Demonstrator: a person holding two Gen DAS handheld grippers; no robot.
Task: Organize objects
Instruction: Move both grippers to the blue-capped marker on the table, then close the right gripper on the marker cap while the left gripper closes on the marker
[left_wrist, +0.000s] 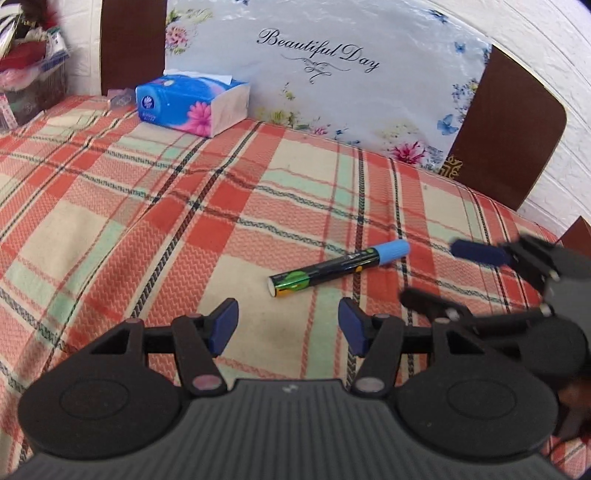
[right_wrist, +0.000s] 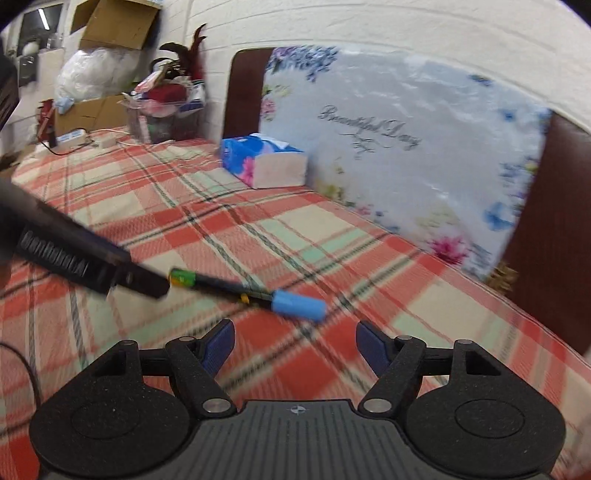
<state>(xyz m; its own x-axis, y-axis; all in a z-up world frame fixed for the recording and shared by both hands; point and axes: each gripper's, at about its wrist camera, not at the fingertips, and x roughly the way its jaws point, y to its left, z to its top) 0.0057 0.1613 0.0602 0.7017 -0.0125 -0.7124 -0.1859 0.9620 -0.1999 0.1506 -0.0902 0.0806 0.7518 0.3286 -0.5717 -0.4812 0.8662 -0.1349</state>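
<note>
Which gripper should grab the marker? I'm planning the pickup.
Probably the right gripper: open, with the marker lying just ahead of its fingers. The left gripper, also open, sits slightly farther back.

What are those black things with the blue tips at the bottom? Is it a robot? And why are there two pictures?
It is not a robot. A person holds one grabbing tool in each hand, and each tool carries a camera looking forward along its two blue-tipped fingers. One picture comes from the left tool, the other from the right tool. Both tools are open and hold nothing. They hover over a table with a red plaid tablecloth. On it lies a marker with a light blue cap, just ahead of both tools. Farther back sits a blue tissue box, in front of a flowered board that says "Beautiful Day".
</note>
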